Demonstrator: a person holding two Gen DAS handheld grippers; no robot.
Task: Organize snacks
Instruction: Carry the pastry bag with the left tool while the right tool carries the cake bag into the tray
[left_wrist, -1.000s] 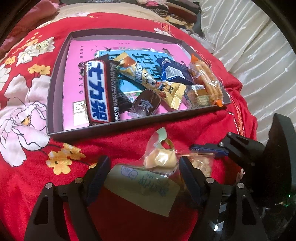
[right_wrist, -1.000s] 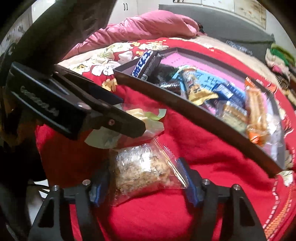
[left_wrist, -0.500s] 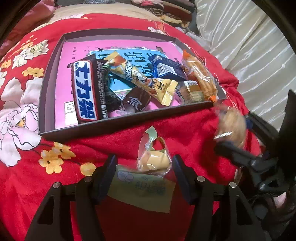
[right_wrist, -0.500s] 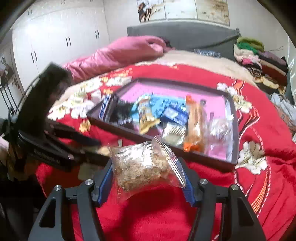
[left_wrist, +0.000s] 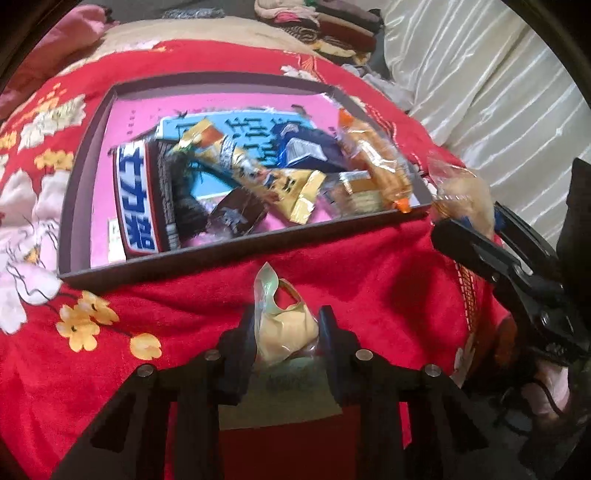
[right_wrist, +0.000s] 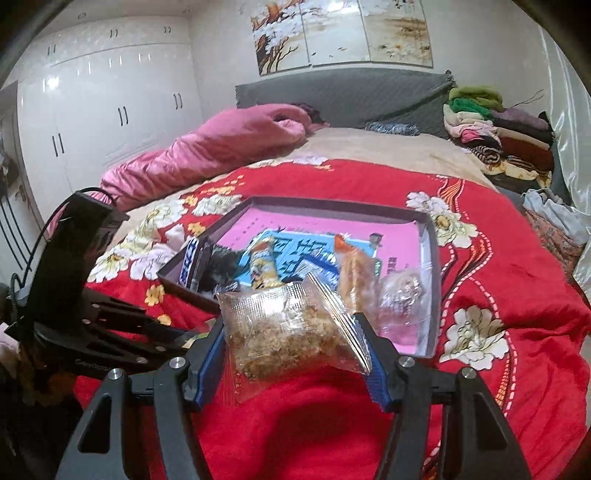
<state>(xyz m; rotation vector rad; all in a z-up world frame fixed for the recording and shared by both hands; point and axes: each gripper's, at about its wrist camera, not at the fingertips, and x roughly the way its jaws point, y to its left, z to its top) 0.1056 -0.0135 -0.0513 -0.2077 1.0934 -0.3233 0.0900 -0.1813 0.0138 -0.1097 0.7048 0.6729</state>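
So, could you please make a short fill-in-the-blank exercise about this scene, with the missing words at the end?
1. The right hand-held gripper is shut on a clear packet of ____ crumbly snack.
2. The left hand-held gripper is shut on a small ____ packet.
3. The other snacks lie in a shallow tray with a ____ bottom.
4. The tray rests on a ____ floral blanket.

Missing words: brown; yellow; pink; red

Glossy clear plastic snack bag (right_wrist: 291, 328) above plush red blanket (right_wrist: 498, 266).
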